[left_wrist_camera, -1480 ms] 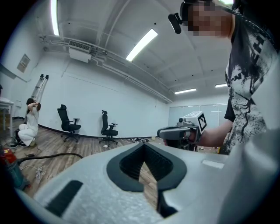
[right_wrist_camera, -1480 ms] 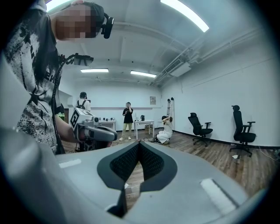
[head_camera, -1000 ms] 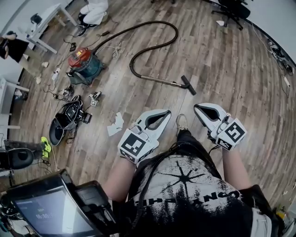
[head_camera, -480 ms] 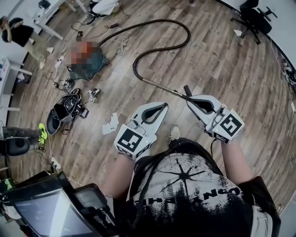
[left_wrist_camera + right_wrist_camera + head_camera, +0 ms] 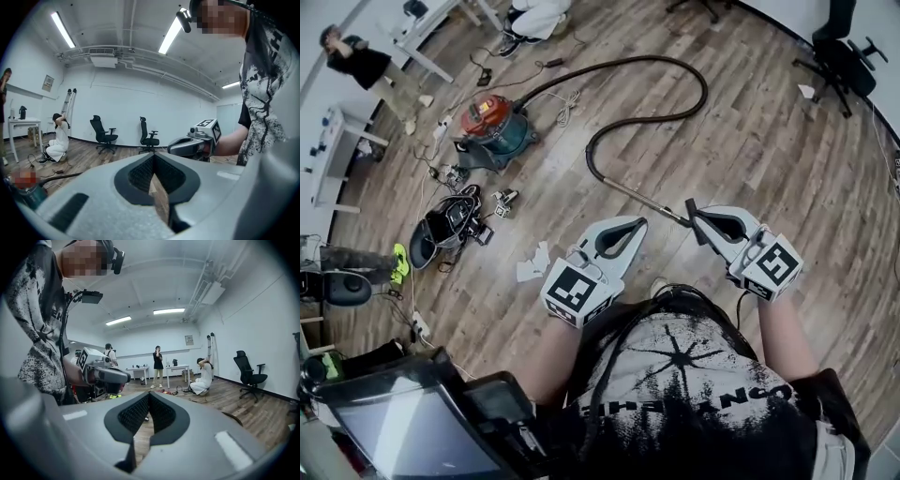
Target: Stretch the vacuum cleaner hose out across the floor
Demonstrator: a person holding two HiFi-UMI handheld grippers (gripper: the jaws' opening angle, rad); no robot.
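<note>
The red and teal vacuum cleaner stands on the wood floor at the upper left. Its black hose runs out to the right, loops back and joins a thin metal wand. The wand's dark floor nozzle lies just at the tip of my right gripper, which partly hides it. My left gripper hovers beside it, a little to the left. Both are held above the floor, shut and empty. In the gripper views each pair of jaws, left and right, meets with nothing between.
A dark bag, cables and white paper scraps lie on the floor left of me. White tables and people stand at the upper left. Office chairs are at the upper right. A screen device sits by my left hip.
The head view has moved forward over the floor. The wand's nozzle, about a hand's length ahead of the grippers earlier, now lies at the right gripper's tip. Both grippers stayed shut.
</note>
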